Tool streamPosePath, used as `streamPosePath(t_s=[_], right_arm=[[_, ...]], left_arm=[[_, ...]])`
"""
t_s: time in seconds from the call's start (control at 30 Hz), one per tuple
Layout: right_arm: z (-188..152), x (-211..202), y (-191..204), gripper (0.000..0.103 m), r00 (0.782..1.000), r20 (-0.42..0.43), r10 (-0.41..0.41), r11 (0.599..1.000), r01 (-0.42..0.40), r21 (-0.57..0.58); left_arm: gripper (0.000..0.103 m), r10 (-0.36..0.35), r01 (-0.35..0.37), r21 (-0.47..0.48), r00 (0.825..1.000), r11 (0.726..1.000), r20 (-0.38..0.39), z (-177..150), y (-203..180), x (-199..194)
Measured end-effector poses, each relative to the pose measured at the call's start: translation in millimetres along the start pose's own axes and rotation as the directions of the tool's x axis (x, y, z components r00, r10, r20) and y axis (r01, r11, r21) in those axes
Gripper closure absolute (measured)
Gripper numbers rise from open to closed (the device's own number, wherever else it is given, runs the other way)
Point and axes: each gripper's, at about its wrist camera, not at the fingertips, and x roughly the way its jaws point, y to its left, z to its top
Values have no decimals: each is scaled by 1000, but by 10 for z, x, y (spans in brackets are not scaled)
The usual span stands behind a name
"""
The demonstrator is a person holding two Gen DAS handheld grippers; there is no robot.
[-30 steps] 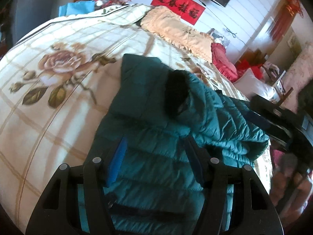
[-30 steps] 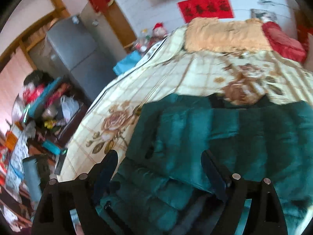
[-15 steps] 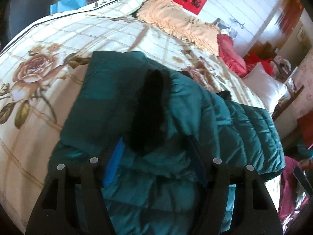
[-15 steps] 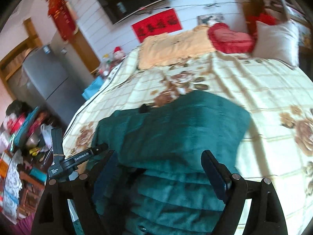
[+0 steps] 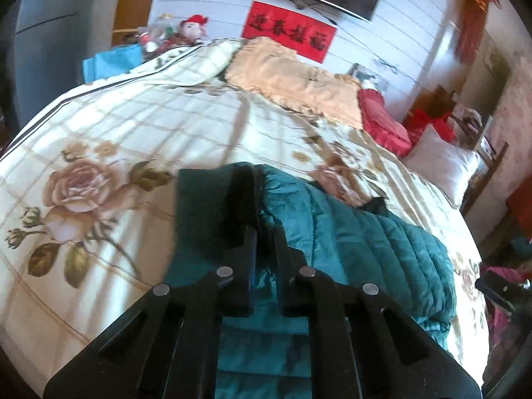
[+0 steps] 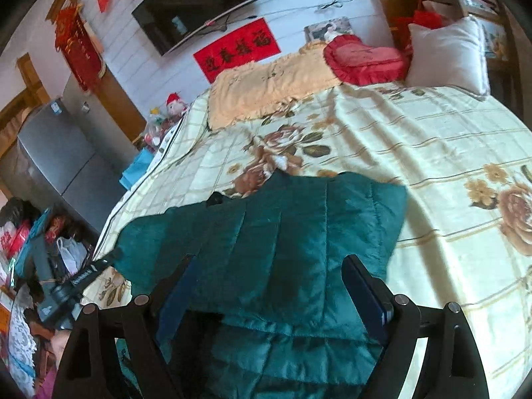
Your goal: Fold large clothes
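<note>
A teal quilted puffer jacket [image 5: 349,242] lies folded over on the floral bedspread [image 5: 126,126]. My left gripper [image 5: 264,236] is shut on a fold of the jacket near its dark furry collar [image 5: 241,196]. In the right wrist view the jacket [image 6: 282,232] is spread flat with a folded flap on top. My right gripper [image 6: 272,272] is open above the jacket's near edge, one finger on each side, gripping nothing. The left gripper also shows in the right wrist view [image 6: 79,279] at the jacket's left edge.
A peach blanket [image 5: 299,79], a red cushion [image 5: 382,123] and a white pillow [image 5: 442,169] lie at the head of the bed. A grey fridge [image 6: 56,153] and clutter [image 6: 30,239] stand left of the bed. A TV [image 6: 199,3] hangs on the wall.
My left gripper has closed on the jacket fold near the collar. My right gripper has pulled back, still open, and the jacket now lies flatter on the bed.
</note>
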Motion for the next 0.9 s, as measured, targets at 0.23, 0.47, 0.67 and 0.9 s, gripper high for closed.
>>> streamPosePath(t_s=[0.23,0.47,0.67,0.9], right_arm=[[-137,795,270,29,991,-110,-79,995,72,-75],[-392,1174,448,27,969,-125,-212,965,187,-183],[-249,750,346,28,987,-88,-131,985,120,-120],[-99,465,236,28,973,-23,-230,959,223,-173]], left_arm=[[95,66,-67,-10,995,998,-80,-210,227,311],[95,89,-91,-13,992,996,-91,-209,255,350],[75,77,-78,-14,995,997,-62,-121,196,44],[41,39,-43,62,997,997,65,-45,-130,-190]])
